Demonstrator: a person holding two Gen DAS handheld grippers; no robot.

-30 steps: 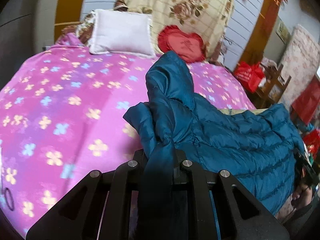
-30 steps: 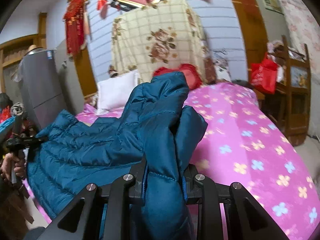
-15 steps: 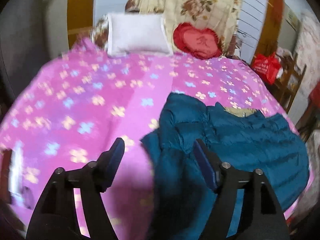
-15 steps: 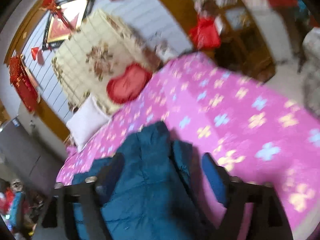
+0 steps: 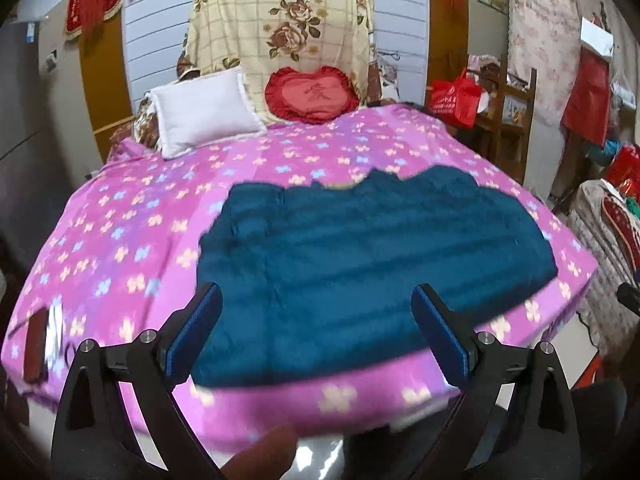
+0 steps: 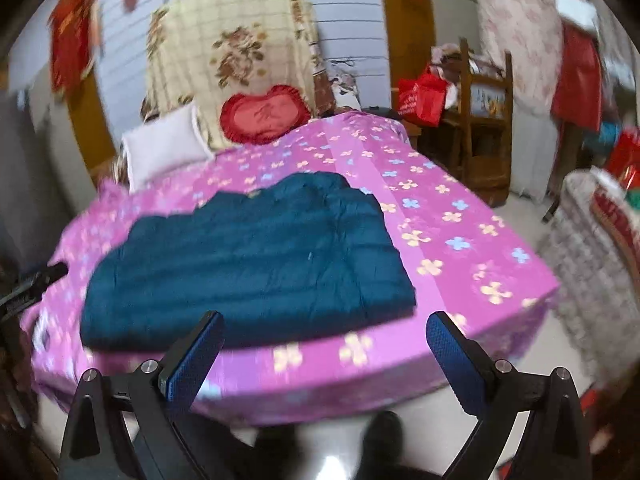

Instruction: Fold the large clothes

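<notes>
Lying Flat: Blue Jacket on the Pink Bed, Both Grippers Empty

Lying folded into a broad, roughly rectangular slab, the dark blue quilted jacket [image 5: 372,264] rests on the pink flowered bedspread [image 5: 120,240], close to the near edge of the bed. In the left wrist view it sits right of centre; in the right wrist view the same jacket [image 6: 248,264] sits left of centre, with bare bedspread [image 6: 460,240] stretching to its right. Its far edge is uneven, its near edge fairly straight. Both views are blurred, so the stitching and finer detail cannot be made out.

Left gripper [image 5: 316,328]: jaws opening and spread wide, blue pads facing each other, nothing between them. It hangs above the near edge of the bed and touches no cloth.

Right gripper [image 6: 324,354]: jaws opening and likewise wide, nothing between them, held off the near edge of the bed and clear of the jacket.

Head of the bed: a white pillow [image 5: 204,110] on the left, a red heart-shaped cushion [image 5: 312,94] just beside it, and a cream checked cloth with roses [image 5: 280,24] hanging behind both.

Right side of the room: a red bag [image 5: 454,100] and a wooden chair [image 6: 486,120] near the bed.
</notes>
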